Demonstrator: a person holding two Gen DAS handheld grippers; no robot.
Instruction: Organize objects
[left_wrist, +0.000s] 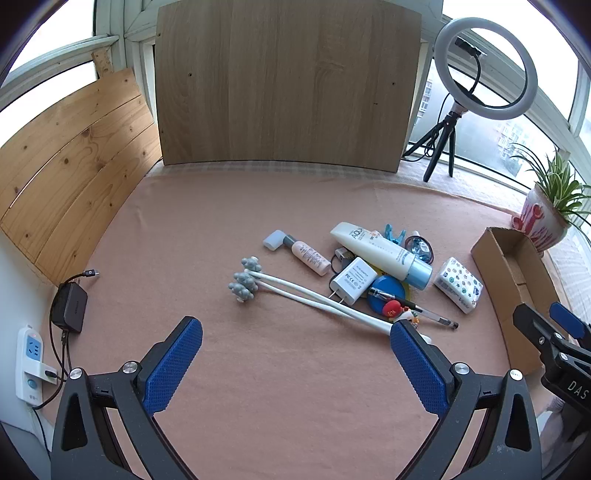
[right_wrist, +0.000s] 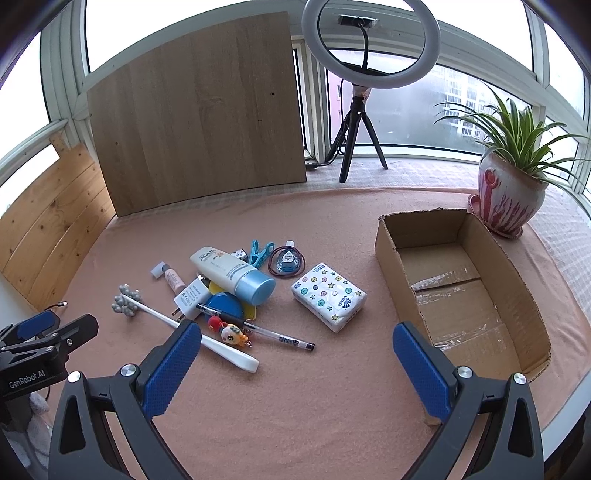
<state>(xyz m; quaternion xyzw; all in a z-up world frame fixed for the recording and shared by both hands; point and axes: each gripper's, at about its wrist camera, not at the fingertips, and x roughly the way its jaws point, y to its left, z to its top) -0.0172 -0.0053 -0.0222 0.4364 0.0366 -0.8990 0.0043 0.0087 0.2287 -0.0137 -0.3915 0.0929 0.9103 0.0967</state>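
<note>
Both grippers (left_wrist: 295, 339) (right_wrist: 295, 339) released, nothing picked yet; next I reach the tissues (right_wrist: 328, 296) left of the box (right_wrist: 388, 236).

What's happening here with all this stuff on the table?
A person holds two blue-padded grippers, the left gripper and right gripper, both open and empty above the pink cloth-covered table. A pile of small items, including a white sunscreen tube, lies loose. The brown cardboard box beside it is empty.
</note>
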